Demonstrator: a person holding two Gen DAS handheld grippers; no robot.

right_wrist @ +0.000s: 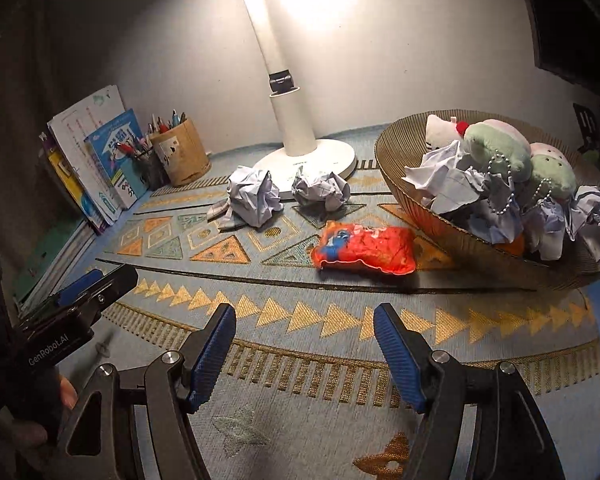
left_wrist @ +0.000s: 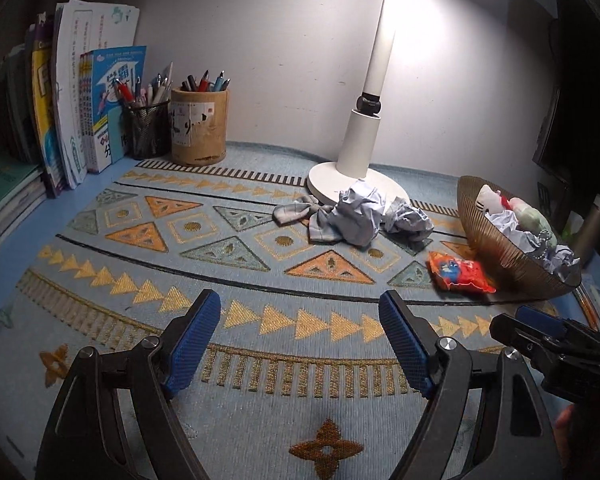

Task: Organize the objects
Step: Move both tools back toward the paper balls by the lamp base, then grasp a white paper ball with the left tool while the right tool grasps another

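A red snack packet [right_wrist: 364,249] lies on the patterned mat just left of a ribbed brown bowl [right_wrist: 416,208]; it also shows in the left wrist view [left_wrist: 458,272]. The bowl [left_wrist: 496,248] holds plush toys [right_wrist: 500,148] and crumpled paper. Two crumpled paper balls [right_wrist: 254,196] [right_wrist: 320,190] and a grey cloth bow [left_wrist: 296,214] lie by the lamp base. My left gripper [left_wrist: 300,316] is open and empty above the mat. My right gripper [right_wrist: 305,330] is open and empty, in front of the packet.
A white desk lamp [left_wrist: 358,176] stands at the back. A wooden pen pot [left_wrist: 198,128], a mesh pen cup [left_wrist: 146,130] and upright books [left_wrist: 80,120] stand at the back left. A metal flask [left_wrist: 594,224] stands at the far right.
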